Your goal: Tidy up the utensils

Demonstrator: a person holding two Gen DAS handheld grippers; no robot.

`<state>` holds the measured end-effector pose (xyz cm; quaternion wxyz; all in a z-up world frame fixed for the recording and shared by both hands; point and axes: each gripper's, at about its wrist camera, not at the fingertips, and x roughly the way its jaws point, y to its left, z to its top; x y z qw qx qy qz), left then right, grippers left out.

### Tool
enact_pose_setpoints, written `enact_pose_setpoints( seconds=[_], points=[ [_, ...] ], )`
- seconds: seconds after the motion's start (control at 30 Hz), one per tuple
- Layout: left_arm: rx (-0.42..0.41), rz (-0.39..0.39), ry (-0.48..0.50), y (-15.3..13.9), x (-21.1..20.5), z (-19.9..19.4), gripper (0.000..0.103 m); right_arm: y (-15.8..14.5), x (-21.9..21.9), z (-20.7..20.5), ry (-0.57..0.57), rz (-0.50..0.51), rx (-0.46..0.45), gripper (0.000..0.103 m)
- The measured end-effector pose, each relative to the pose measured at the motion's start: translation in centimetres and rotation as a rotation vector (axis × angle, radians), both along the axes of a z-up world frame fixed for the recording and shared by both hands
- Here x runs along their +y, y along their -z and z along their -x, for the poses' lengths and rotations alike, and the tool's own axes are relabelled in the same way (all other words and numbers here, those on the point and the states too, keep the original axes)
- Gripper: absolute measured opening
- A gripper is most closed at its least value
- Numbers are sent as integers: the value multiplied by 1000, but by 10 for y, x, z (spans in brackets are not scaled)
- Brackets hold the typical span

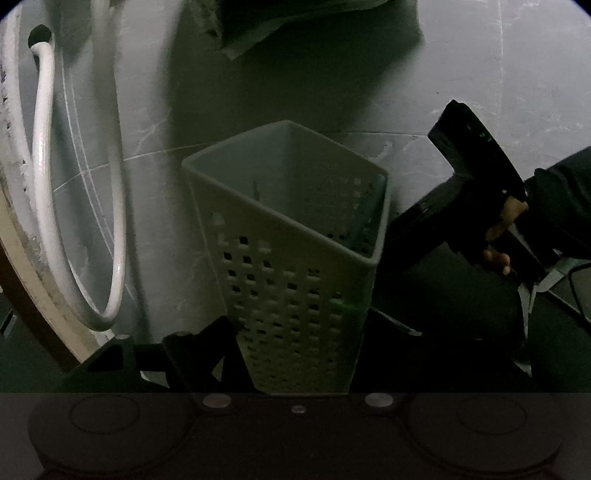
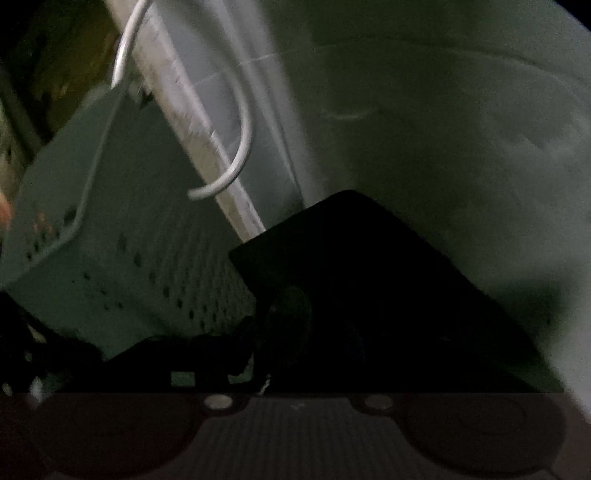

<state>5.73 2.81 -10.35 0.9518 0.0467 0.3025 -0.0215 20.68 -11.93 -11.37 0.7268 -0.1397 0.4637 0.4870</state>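
Clamping the perforated utensil holder (image 1: 295, 266) between its fingers, the left hand-held gripper (image 1: 295, 354) holds it tilted; the right hand-held gripper (image 2: 314, 295) is too dark to tell.

I see a white hose (image 1: 44, 184) looping down the grey marbled wall (image 1: 498, 92) on my left, running out of a dark hole (image 1: 38, 35). A pale, stained frame edge (image 2: 199, 129) slants beside it. Dark cloth (image 1: 280, 26) hangs above.

Dim, greenish light; grey marbled wall tiles (image 1: 155, 122) with pale seams, a white hose (image 1: 44, 192) looping down.
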Motion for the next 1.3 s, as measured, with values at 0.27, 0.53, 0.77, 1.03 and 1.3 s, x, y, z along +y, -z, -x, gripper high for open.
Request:
enact_pose_setpoints(
  seconds=[0.27, 0.53, 0.77, 1.03, 1.3],
  points=[
    [-4, -3, -8, 1, -3, 2, 80, 2, -8, 0, 28, -62, 38, 6],
    [-6, -4, -8, 1, -4, 2, 80, -3, -36, -2, 149, -131, 100, 0],
    [-11, -3, -4, 2, -2, 2, 80, -20, -70, 17, 335, -186, 62, 0],
    [-24, -12, 62, 4, -4, 1, 80, -82, -118, 61, 664, -396, -141, 0],
    [-46, -15, 132, 4, -16, -4, 80, -144, -108, 128, 953, -607, -418, 0]
  ],
)
